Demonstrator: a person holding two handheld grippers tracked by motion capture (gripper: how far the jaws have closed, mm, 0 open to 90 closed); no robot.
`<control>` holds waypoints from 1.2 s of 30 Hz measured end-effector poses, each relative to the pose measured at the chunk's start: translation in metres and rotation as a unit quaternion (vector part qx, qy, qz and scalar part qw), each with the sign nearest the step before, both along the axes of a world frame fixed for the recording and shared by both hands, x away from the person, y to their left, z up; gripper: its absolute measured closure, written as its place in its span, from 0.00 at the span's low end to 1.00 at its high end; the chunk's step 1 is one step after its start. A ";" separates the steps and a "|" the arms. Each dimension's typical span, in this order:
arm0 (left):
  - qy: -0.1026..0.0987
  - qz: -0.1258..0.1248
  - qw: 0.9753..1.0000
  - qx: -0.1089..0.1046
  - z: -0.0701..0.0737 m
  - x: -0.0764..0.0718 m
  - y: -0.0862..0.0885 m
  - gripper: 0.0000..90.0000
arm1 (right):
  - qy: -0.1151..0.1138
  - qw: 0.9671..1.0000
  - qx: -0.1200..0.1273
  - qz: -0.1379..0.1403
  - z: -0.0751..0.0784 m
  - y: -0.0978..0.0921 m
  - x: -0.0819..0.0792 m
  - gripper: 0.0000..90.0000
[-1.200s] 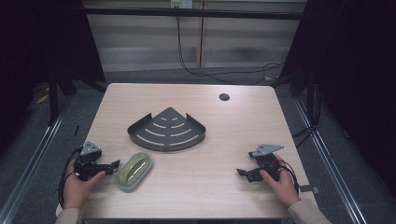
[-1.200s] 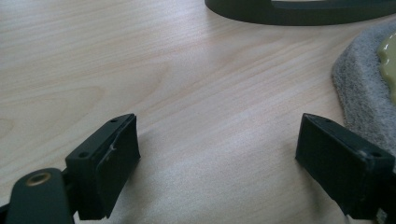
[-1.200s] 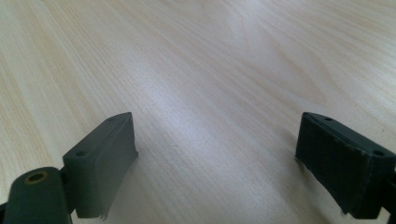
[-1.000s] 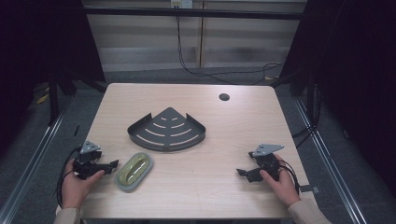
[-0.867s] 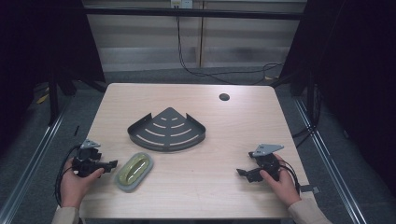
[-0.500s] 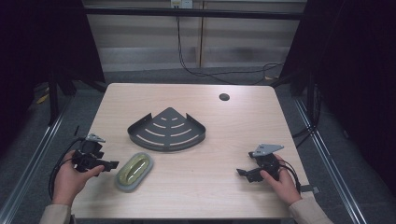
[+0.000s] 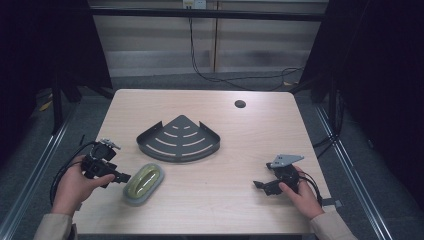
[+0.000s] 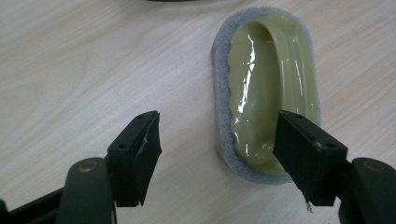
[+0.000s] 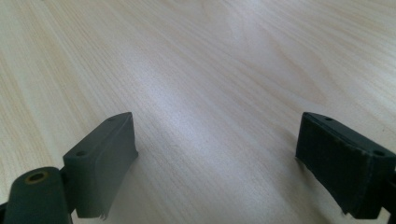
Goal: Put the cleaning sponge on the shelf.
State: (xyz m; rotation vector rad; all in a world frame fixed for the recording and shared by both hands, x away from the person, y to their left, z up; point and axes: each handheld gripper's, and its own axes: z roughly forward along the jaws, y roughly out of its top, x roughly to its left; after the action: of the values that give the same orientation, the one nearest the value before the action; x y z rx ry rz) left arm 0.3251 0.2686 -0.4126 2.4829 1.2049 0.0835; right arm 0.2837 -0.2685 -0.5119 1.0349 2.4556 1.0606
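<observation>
— Two grippers: how do they stand?
— Left gripper (image 8: pixel 217 140) gapes wide above the oval olive-green scrubber with a grey sponge base (image 8: pixel 266 88), one jaw over its near end, nothing grasped. Right gripper (image 9: pixel 215 154) is spread over bare light wooden table (image 9: pixel 210 56).
— Any writing?
— None legible. The scrubber lies before the dark metal corner shelf (image 7: pixel 179 139).

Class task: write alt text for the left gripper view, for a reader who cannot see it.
The left gripper, jaws open, hovers over a green-handled scrub sponge lying on a pale wooden table. One jaw overlaps the sponge's near end; the other is over bare wood.
</observation>
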 end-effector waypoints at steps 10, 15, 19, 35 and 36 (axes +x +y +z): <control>0.033 -0.030 0.999 0.018 0.002 0.007 -0.026 0.40 | 0.000 1.000 -0.001 0.001 0.000 0.000 0.000 0.13; 0.055 -0.050 0.997 0.036 -0.001 0.010 -0.044 0.48 | 0.000 1.000 -0.001 0.000 0.000 0.000 0.000 0.13; 0.070 -0.050 0.995 0.043 -0.003 0.013 -0.049 0.55 | -0.001 1.000 0.000 0.001 0.000 0.000 0.000 0.13; 0.118 -0.055 0.989 0.070 -0.002 0.019 -0.067 0.79 | 0.000 1.000 0.000 -0.002 0.000 0.000 -0.001 0.13; 0.118 -0.058 0.989 0.065 0.002 0.019 -0.067 0.79 | 0.000 1.000 0.000 -0.002 0.000 0.000 -0.001 0.13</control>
State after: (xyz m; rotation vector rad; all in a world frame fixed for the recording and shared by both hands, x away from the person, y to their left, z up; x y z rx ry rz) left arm 0.3440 0.2012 -0.4103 2.7335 1.1762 -0.1732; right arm 0.2831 -0.2686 -0.5118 1.0403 2.4524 1.0578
